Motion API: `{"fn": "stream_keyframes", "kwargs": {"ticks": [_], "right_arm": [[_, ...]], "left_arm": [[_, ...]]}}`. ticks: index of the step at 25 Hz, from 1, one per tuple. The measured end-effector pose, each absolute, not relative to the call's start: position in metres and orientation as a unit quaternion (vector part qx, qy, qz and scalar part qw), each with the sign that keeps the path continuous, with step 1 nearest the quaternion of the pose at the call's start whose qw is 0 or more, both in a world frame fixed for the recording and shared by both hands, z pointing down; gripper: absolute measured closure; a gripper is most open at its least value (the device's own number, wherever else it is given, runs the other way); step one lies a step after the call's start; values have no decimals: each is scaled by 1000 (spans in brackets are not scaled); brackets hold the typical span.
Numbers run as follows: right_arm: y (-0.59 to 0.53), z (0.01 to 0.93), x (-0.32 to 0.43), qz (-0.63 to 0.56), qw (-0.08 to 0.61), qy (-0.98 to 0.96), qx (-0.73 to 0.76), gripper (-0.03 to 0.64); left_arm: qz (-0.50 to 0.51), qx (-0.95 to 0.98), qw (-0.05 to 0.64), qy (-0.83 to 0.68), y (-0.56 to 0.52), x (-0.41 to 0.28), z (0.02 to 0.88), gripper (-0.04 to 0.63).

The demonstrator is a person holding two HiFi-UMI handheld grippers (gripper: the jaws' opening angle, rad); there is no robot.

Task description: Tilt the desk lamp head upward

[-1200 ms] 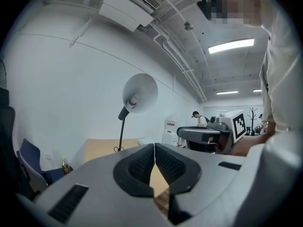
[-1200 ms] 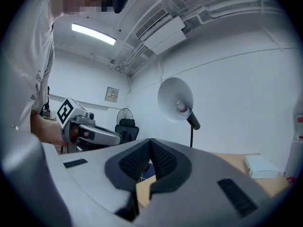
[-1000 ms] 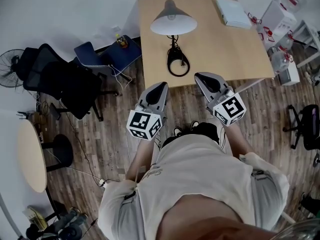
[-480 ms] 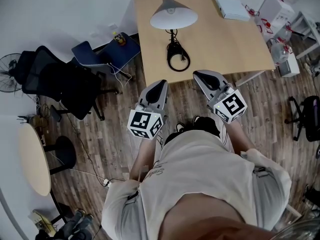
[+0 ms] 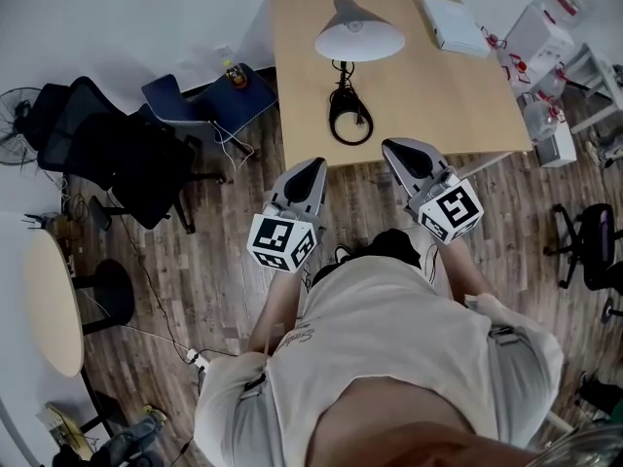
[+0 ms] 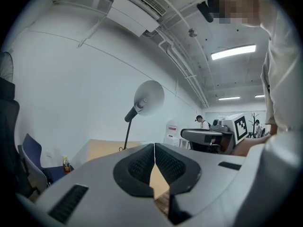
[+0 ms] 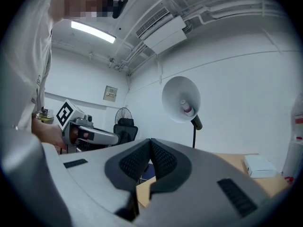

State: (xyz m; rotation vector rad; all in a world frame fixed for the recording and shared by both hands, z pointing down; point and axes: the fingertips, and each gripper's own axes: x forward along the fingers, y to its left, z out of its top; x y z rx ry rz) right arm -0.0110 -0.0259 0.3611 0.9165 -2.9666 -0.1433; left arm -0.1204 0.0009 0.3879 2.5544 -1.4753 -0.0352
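Your left tool (image 5: 311, 168) and right tool (image 5: 396, 150): jaws together, empty, short of the table (image 5: 467, 105). Desk lamp head (image 5: 359, 39) at 12 o'clock, well apart, mouth facing you. That fits a head already raised or one yet to raise. If lifting, push under the rim, slowly.

My left tongs (image 6: 154, 148) and right tongs (image 7: 150, 143) are smooth, matt grey plastic; their pads (image 6: 141, 167) are black and finely ribbed. The worktop (image 5: 438, 95) is pale wood with an even, matt face. The lamp (image 5: 358, 42) has a smooth white shade, faintly glossy inside. The floor (image 5: 195, 261) is dark wood planks; my shirt (image 5: 409, 339), pale cloth.
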Motion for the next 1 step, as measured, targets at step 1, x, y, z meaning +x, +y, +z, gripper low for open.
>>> {"fn": "stream_keyframes", "kwargs": {"ticks": [1], "right_arm": [[-26,360,-12,-46,17,-954,295,621]], "left_arm": [[-12,863,95,-496,1,-121,386,580]]}}
